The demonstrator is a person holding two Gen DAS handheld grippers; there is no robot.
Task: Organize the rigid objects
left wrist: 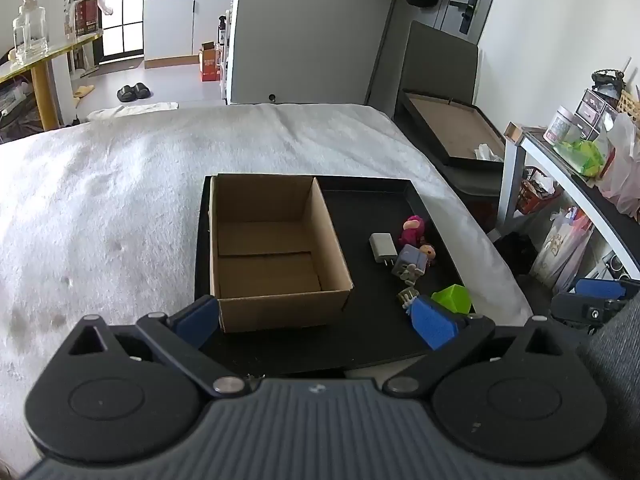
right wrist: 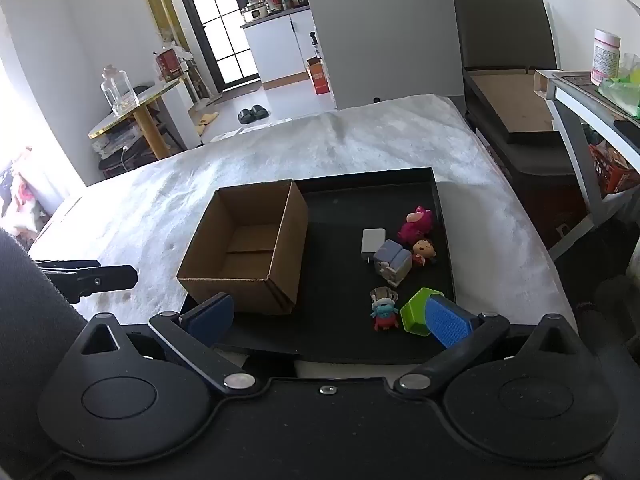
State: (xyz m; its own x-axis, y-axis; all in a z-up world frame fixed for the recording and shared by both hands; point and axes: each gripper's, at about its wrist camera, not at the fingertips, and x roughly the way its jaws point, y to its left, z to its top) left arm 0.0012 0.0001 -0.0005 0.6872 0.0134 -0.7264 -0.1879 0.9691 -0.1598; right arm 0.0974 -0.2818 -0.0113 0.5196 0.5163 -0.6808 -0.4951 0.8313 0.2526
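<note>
While both hand-held grippers [left wrist: 316,316] [right wrist: 330,316] gape empty, toys sit beside the cardboard box [right wrist: 244,248].

White-blanketed bed [left wrist: 160,168], grid-paned door [right wrist: 218,24], gold-rimmed table [right wrist: 132,116].

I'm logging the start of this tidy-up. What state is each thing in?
Cardboard box: open, empty, on the tray.
Black tray: holds the box and loose items.
White charger: lying flat, outside the box.
Green block: outside the box.
Left gripper: jaws open, empty.
Right gripper: jaws open, empty.
</note>
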